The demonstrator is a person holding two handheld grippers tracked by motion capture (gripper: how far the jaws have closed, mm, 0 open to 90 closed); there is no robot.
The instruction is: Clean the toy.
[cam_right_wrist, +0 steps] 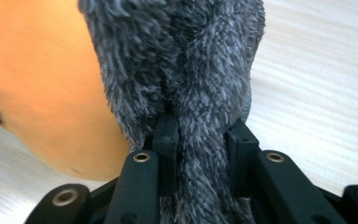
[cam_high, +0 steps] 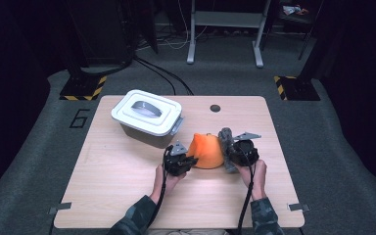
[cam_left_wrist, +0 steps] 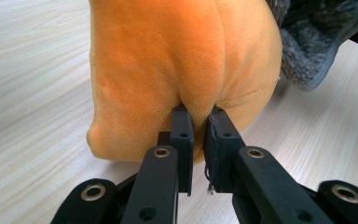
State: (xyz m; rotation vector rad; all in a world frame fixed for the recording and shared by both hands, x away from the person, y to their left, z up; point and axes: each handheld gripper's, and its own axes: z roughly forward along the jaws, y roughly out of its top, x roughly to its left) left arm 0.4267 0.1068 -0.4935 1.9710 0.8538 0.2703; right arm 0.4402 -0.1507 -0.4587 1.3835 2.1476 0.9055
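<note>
At centre frame on the table [cam_high: 127, 186], the left gripper [cam_left_wrist: 198, 116] pinches a thin fold of an orange plush [cam_high: 208, 151]; the right gripper [cam_right_wrist: 200, 130] clamps its grey furry part [cam_right_wrist: 182, 70]. Either shallow pinch may slip if pulled.

- Orange plush [cam_left_wrist: 182, 60] cropped by the left gripper view's top edge.
- Grey furry piece [cam_right_wrist: 186, 70] cropped top and bottom; pinched part concealed between the jaws.

Lidded bin [cam_high: 148, 117] blocks rear-left; tabletop [cam_high: 122, 196] open elsewhere.
</note>
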